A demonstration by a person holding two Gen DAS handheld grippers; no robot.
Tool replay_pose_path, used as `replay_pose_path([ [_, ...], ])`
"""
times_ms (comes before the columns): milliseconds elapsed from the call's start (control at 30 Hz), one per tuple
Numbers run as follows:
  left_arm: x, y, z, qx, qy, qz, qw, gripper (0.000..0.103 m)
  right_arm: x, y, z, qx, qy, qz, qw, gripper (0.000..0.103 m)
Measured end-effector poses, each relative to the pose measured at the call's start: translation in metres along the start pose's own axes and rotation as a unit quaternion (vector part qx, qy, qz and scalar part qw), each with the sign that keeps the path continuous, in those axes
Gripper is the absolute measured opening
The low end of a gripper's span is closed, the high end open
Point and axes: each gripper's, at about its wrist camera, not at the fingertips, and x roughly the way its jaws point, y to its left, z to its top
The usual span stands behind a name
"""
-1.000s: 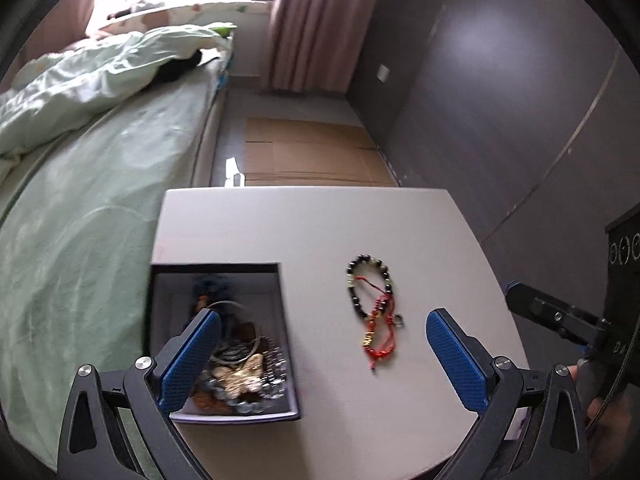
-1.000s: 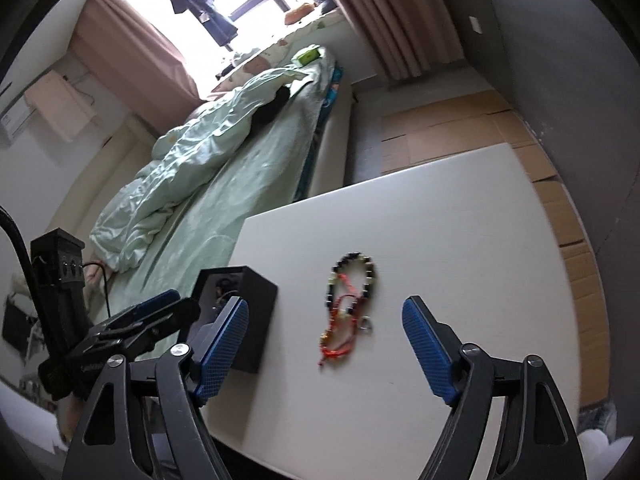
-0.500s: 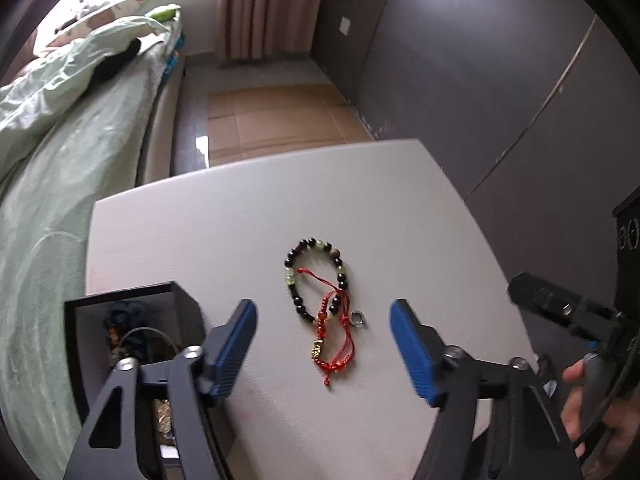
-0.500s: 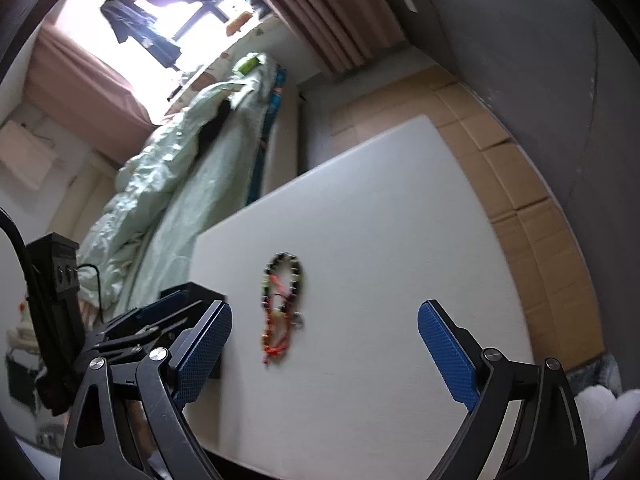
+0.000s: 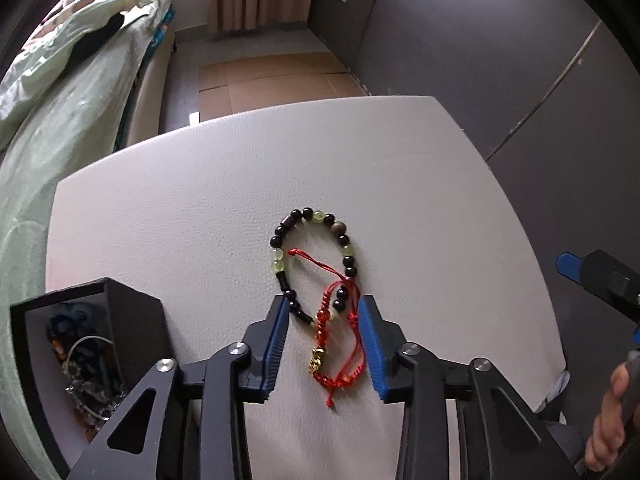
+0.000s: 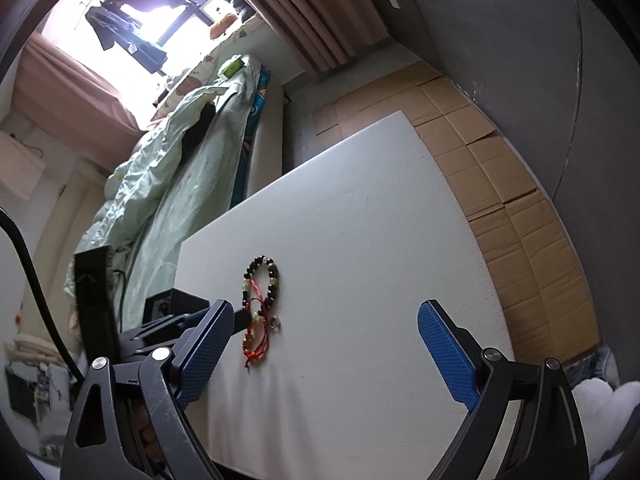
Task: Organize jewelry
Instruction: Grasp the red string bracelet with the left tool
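A beaded bracelet (image 5: 307, 213) of black and pale green beads lies on the white table (image 5: 400, 184), tangled with a red cord bracelet (image 5: 322, 322) that carries a small gold charm. My left gripper (image 5: 324, 304) points down over them. Its jaws are closing, with the near ends of both bracelets between the blue pads, and a thin gap shows on each side. To the left stands a black jewelry box (image 5: 132, 312) with several pieces inside. My right gripper (image 6: 326, 306) hovers wide open to the right of the bracelets (image 6: 274, 276), holding nothing.
A bed with a pale green quilt (image 5: 60, 120) runs along the table's left side. Flattened cardboard (image 5: 272, 84) covers the floor beyond the far edge, and dark walls stand to the right. A person's hand (image 5: 604, 432) holds the right gripper near the table's right edge.
My left gripper has swung from above the jewelry box to the right and down over the bracelets, and its jaws have narrowed around them. The right gripper has rolled and opened a little wider.
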Motion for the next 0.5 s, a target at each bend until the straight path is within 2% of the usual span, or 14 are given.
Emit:
replay_pose_path([
  [100, 0.008, -0.001, 0.0, 0.007, 0.006, 0.008, 0.9999, 0.027, 0.003, 0.002, 0.0, -0.007, 0.0, -0.006, 1.0, 0.092],
  [167, 0.008, -0.003, 0.0, 0.011, 0.006, 0.007, 0.9999, 0.02, 0.007, 0.005, -0.001, -0.014, 0.005, -0.009, 1.0, 0.085],
  [200, 0.008, -0.003, -0.001, 0.011, 0.006, 0.004, 0.9999, 0.016, 0.009, 0.007, -0.002, -0.018, 0.009, -0.009, 1.0, 0.083],
  [233, 0.006, -0.002, -0.001, 0.008, 0.005, 0.002, 1.0, 0.007, 0.01, 0.009, -0.003, -0.02, 0.01, -0.009, 1.0, 0.081],
  [500, -0.02, 0.009, -0.009, -0.008, -0.023, -0.025, 0.9994, 0.007, 0.023, 0.024, -0.01, -0.061, 0.031, -0.018, 0.998, 0.068],
])
